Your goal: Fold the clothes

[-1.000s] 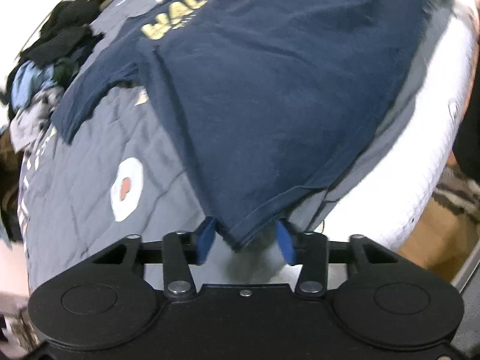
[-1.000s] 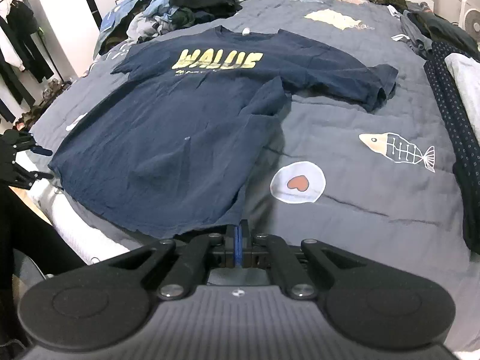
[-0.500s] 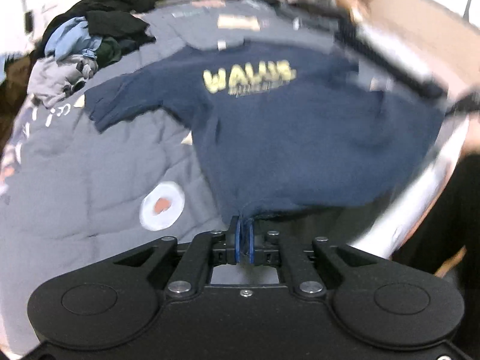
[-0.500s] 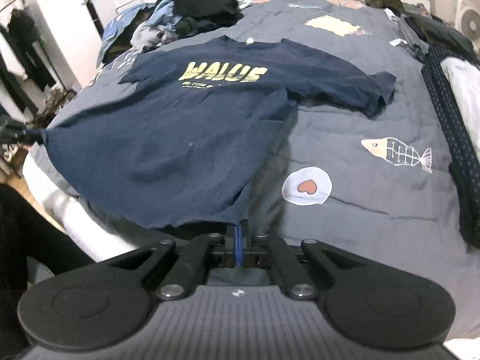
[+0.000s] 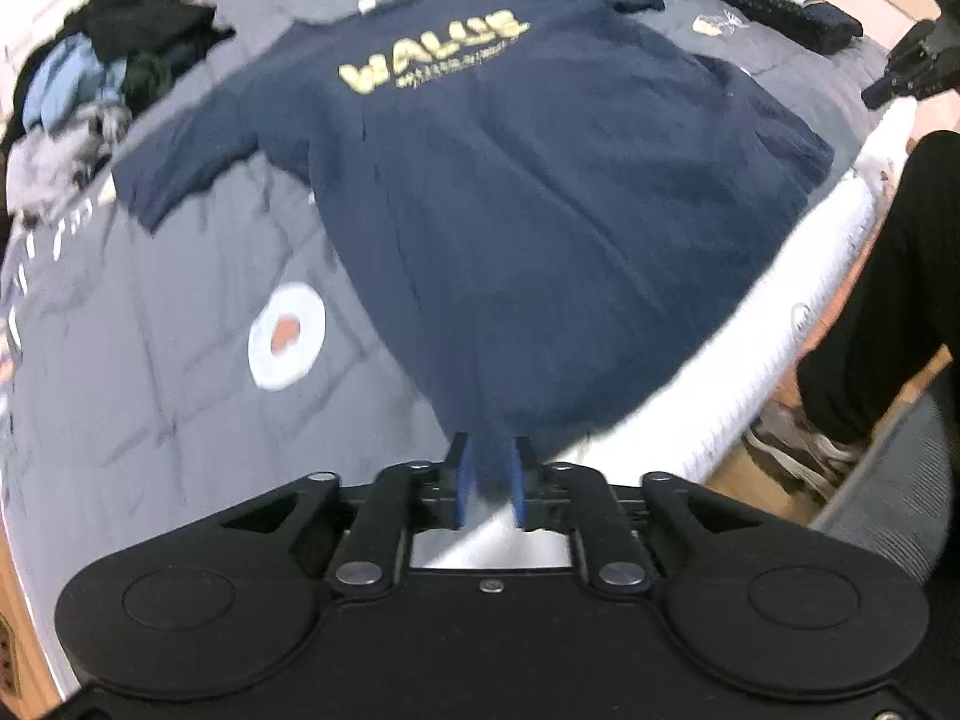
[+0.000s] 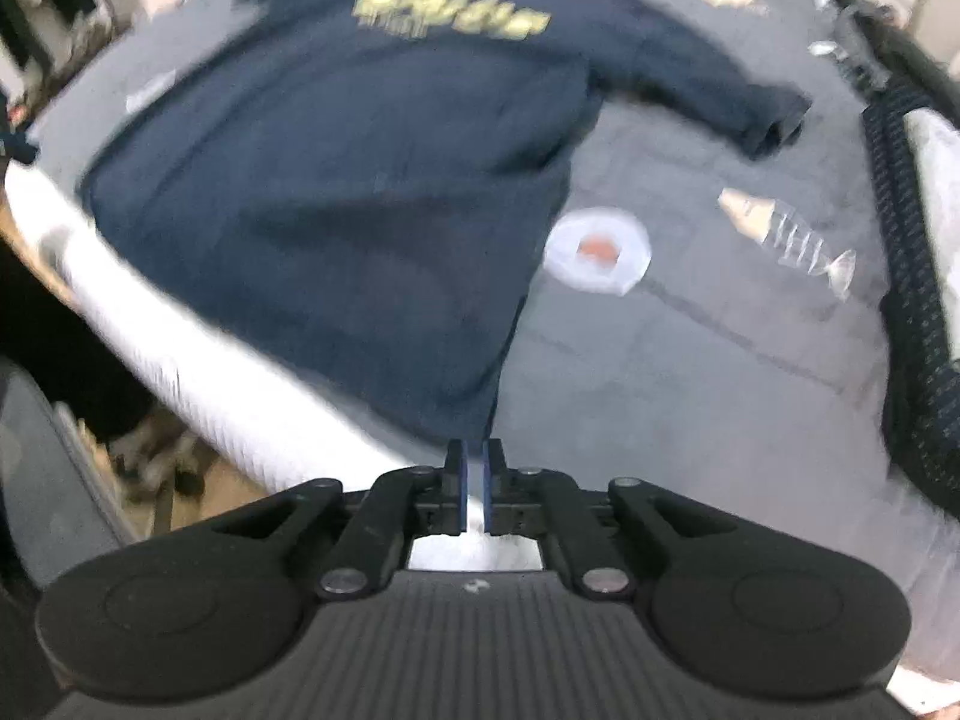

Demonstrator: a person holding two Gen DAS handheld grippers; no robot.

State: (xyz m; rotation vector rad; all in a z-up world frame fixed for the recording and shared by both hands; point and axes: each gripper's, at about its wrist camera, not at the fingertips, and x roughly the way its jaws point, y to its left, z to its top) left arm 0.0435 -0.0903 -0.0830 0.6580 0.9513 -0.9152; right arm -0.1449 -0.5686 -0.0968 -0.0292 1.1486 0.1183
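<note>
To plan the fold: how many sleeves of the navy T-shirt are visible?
2: one sleeve lies flat on the grey quilt, image left; the other sleeve, image right, is bunched.

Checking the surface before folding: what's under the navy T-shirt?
The navy T-shirt lies on a grey quilted bedspread; its hem overhangs the white mattress edge. Anything directly beneath stays covered.

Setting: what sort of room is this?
Most likely a bedroom: a navy T-shirt spread on a bed with a grey quilt, and a pile of clothes at its far side.
</note>
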